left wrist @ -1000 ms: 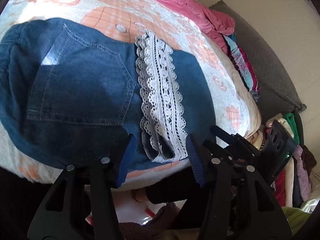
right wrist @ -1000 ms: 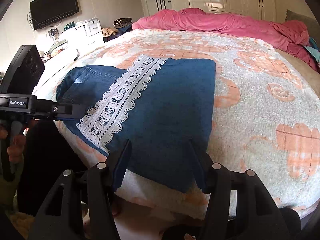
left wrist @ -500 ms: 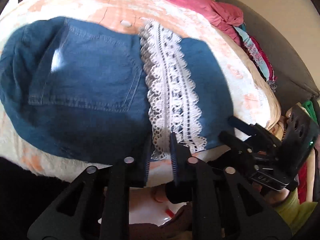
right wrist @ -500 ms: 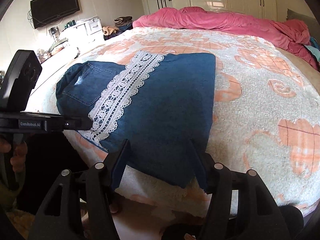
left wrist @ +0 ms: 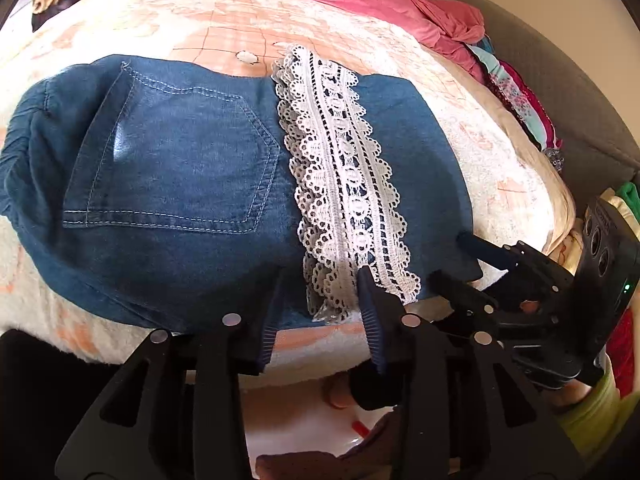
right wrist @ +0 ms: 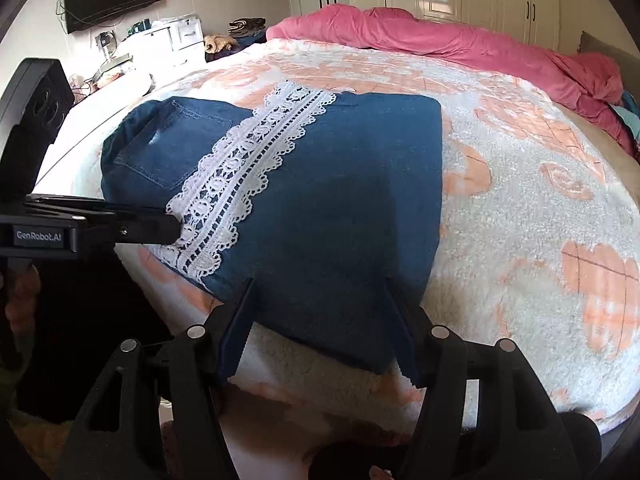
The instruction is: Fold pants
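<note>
A: Left wrist view: pants [left wrist: 192,184] folded at the bed's [left wrist: 360,52] near edge; left gripper [left wrist: 320,312] opening around the lace trim [left wrist: 344,184], not pinching.

B: Right wrist view: right gripper [right wrist: 320,328] half open, empty, straddling the hem. Soft, floppy denim; I'd grab the layered corners.

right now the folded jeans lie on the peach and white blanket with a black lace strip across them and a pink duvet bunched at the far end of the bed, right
Not quite: the lace strip is white, not black, as the left wrist view shows. The rest stands: the folded jeans lie on the peach and white blanket, and a pink duvet is bunched at the far end of the bed.
</note>
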`<state>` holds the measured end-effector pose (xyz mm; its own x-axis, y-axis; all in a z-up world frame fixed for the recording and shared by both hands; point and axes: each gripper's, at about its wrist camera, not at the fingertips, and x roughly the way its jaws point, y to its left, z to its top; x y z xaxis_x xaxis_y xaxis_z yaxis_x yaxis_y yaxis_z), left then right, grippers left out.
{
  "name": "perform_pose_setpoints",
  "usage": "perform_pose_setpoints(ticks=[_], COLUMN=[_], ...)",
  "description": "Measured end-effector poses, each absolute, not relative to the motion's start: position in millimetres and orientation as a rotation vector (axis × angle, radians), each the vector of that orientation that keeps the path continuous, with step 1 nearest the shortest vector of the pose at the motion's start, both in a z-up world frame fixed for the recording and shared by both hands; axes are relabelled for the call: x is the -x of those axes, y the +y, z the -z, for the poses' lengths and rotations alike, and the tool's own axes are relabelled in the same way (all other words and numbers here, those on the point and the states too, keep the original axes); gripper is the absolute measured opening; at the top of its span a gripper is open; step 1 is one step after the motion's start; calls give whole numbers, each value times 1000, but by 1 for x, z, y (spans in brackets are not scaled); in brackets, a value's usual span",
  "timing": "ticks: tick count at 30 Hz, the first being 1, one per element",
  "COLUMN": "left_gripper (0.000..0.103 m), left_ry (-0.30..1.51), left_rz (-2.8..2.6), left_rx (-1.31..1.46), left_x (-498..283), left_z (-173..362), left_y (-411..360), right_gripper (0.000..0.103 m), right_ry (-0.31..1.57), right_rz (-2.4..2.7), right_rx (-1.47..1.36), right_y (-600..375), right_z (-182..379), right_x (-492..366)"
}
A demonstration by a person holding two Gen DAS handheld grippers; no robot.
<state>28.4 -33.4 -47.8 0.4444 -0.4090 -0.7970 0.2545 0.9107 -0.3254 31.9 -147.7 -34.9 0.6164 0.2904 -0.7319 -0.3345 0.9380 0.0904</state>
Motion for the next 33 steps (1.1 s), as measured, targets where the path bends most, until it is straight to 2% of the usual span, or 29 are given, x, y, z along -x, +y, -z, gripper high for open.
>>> perform_pose_setpoints(ticks=[11,20,21,22,28,29,30,33], left_gripper=[32,43,47,49,63,66,69,74], left_ry=[1013,953,947,939,900,894,887,874], left_rz=[410,369,361,352,321,313,300,286], left_rx=[152,149,146,145,148,145,143,161], left_x=[-23,-14,-14,-13,-5,-3,-2,0], left_z=[43,25,23,21,12,11,10,7], left_y=[-27,-9,-7,-4,14,16,20,30], right_gripper=[60,65,76,79,79,84,93,94], right_ry=[830,784,784,778,766,767,766,751], right_rz=[-368,-350,-349,-342,-321,-322,-319,-310], right_rx=[-48,-119,-120,-125,-138,-137,-136,-131], right_y=[-157,-171,-171,-172,-172,-173,-172,-170], right_z=[26,0,-2,-5,-16,-16,-18,-24], right_x=[-31,-27,-28,-28,-32,-33,-33,-34])
